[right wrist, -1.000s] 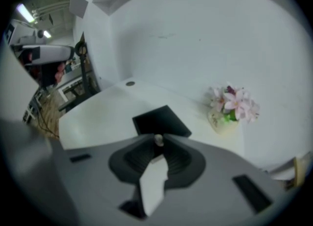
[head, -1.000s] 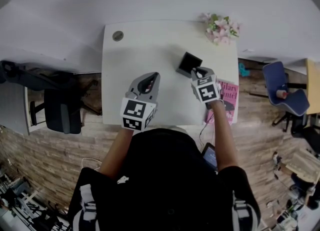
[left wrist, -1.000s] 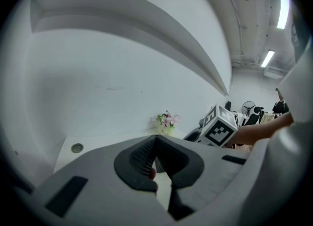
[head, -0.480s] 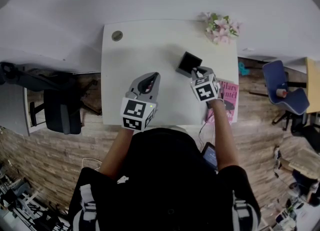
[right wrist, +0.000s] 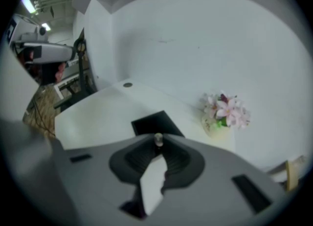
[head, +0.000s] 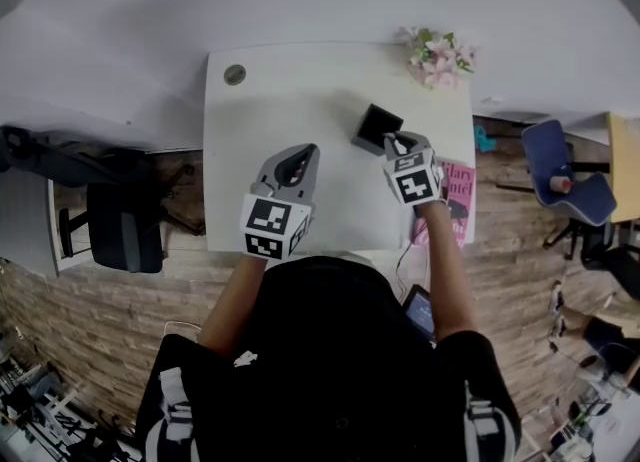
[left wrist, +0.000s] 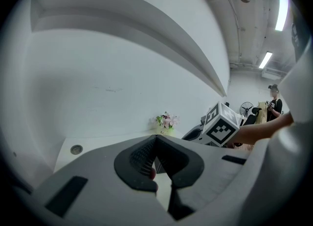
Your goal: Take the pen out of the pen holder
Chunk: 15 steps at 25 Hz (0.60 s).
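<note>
A black square pen holder [head: 376,127] stands on the white table [head: 290,100], right of its middle. My right gripper [head: 398,140] is at the holder's near right edge. In the right gripper view the right gripper [right wrist: 157,145] is shut on a pen [right wrist: 158,139], whose silver end sticks up between the jaw tips, just in front of the pen holder [right wrist: 155,122]. The rest of the pen is hidden by the jaws. My left gripper [head: 307,153] hovers over the table's near middle, left of the holder. The left gripper [left wrist: 156,139] is shut with nothing in it.
A small pot of pink flowers [head: 438,58] sits at the table's far right corner. A pink book [head: 460,190] lies at the near right edge, and a round cable grommet [head: 235,73] is at the far left. A black chair [head: 120,220] stands left of the table, a blue one [head: 565,185] right.
</note>
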Each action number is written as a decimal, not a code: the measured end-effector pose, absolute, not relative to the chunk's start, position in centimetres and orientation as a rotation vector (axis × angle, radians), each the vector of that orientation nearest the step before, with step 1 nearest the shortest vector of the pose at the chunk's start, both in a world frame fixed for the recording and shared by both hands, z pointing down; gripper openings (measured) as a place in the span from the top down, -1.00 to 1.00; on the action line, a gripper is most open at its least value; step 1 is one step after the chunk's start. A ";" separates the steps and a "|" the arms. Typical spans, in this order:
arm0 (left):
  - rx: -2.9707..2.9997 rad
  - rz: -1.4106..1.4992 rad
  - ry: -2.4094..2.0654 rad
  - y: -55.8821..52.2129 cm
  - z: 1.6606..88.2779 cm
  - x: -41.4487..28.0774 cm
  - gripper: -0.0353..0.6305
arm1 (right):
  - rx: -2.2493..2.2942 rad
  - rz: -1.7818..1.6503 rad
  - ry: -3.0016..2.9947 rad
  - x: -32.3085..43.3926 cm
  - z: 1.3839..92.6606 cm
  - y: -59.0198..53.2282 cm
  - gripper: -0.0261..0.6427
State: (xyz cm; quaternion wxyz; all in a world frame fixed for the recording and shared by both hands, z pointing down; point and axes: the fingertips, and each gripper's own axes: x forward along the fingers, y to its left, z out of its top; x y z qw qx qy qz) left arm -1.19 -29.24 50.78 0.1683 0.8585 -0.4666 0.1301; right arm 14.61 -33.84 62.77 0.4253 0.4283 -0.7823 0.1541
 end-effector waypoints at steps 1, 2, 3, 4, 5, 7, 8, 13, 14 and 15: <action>2.446 0.369 -1.327 -29.2 50.6 -1.3 0.83 | 1.086 0.387 -1.964 14.5 62.2 -33.8 0.70; 2.453 0.365 -1.327 -29.2 50.3 -1.4 0.83 | 1.101 0.389 -1.974 14.4 61.5 -33.8 0.70; 2.462 0.359 -1.326 -29.2 50.0 -1.5 0.83 | 1.119 0.389 -1.987 14.3 60.7 -33.8 0.70; 2.471 0.353 -1.326 -29.2 49.7 -1.6 0.83 | 1.138 0.385 -2.000 14.2 59.9 -33.8 0.70; 2.480 0.349 -1.326 -29.3 49.4 -1.7 0.83 | 1.158 0.379 -2.013 14.1 59.1 -33.8 0.71; 2.497 0.342 -1.329 -29.3 48.7 -1.9 0.83 | 1.199 0.362 -2.038 13.8 57.2 -33.8 0.71; 2.508 0.336 -1.330 -29.4 48.3 -1.9 0.83 | 1.220 0.353 -2.051 13.7 56.2 -33.8 0.71; 2.568 0.310 -1.344 -29.6 45.9 -2.3 0.83 | 1.346 0.300 -2.115 13.5 51.2 -33.5 0.71; 2.579 0.307 -1.348 -29.6 45.4 -2.4 0.83 | 1.373 0.288 -2.126 13.6 50.2 -33.4 0.71; 2.590 0.301 -1.352 -29.7 44.9 -2.5 0.83 | 1.397 0.276 -2.139 13.6 49.2 -33.3 0.71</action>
